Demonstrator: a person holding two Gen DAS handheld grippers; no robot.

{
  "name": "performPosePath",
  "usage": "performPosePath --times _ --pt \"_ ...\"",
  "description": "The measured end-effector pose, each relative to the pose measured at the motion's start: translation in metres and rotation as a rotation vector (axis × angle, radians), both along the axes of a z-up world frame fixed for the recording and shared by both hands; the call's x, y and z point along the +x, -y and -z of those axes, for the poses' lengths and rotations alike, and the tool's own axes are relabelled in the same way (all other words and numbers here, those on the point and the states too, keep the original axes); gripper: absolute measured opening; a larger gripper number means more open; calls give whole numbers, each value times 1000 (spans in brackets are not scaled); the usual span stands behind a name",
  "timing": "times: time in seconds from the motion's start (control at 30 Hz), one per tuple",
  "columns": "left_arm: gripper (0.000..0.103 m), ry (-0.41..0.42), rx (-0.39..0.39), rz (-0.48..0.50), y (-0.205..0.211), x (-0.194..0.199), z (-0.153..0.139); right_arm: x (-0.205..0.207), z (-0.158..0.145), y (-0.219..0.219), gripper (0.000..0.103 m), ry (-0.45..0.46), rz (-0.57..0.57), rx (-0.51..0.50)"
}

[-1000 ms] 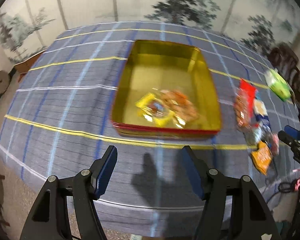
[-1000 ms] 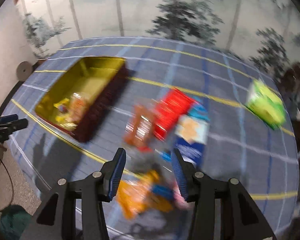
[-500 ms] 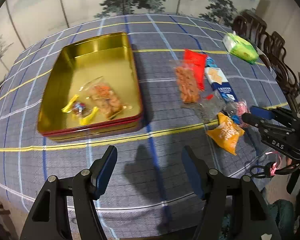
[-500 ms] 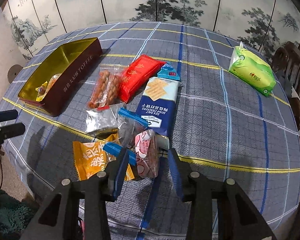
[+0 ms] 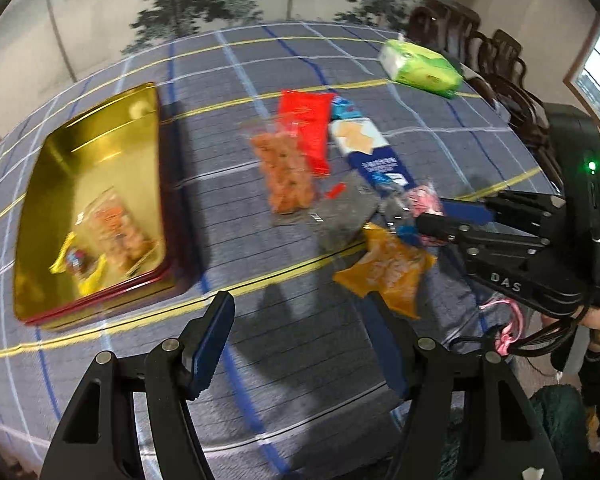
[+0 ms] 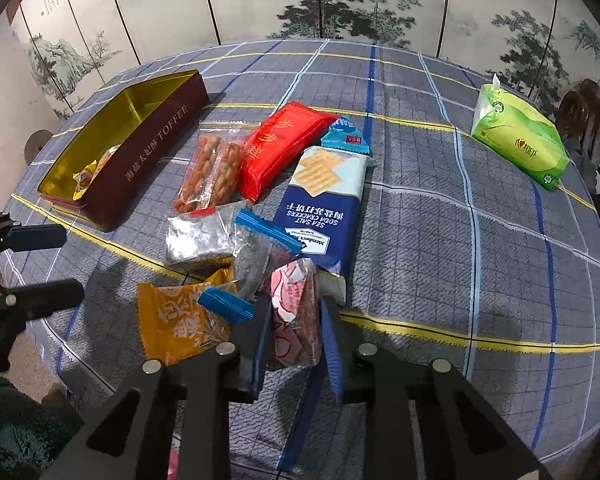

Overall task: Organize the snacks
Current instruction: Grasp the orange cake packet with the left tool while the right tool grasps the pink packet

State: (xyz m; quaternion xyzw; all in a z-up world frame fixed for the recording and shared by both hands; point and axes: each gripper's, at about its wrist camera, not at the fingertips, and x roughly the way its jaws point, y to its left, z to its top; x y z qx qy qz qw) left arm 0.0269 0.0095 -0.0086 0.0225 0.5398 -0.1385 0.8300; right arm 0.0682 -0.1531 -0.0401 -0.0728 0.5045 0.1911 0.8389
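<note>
The right tongs (image 6: pixel 296 332) have just been closing and are now clenched on the pink snack packet (image 6: pixel 296 312), which lies at the near edge of the snack pile on the bench (image 6: pixel 440 240), touching the blue cracker pack (image 6: pixel 324 204) and a clear zip bag (image 6: pixel 260 252). The left tongs (image 5: pixel 300 344) stand released, nothing between them, over bare cloth between the gold tin (image 5: pixel 92 200) and the pile.

Handling, as judged: the pink snack packet is a small film wrapper, light and soft, likely slippery and crushable if the contents are brittle. The pads bear on its long sides near the lower half; a hold across the body, not the crimped end seal, should resist slipping. Lift slowly, since the zip bag overlaps its upper corner and may drag along.

The tin, open with two or three packets already inside, appears to be the destination. It is rigid with raised walls, so the packet must clear the rim before release
</note>
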Motion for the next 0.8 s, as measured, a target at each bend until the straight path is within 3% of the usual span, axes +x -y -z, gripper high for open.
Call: performPosePath --times 0.13,0.23,0.33,0.6,0.8 --pt "63 -9 -30 68 15 2 2 1 4 3 24 -7 6 16" --pt "63 -2 -14 124 28 4 4 -1 4 6 23 -3 10 19" --pt "72 -4 0 170 39 7 5 -3 1 14 23 6 28 15" --pt "73 9 45 270 65 16 8 -6 -2 47 23 5 110 21" --pt "73 -29 78 366 85 23 21 -7 -1 69 23 -1 169 45"
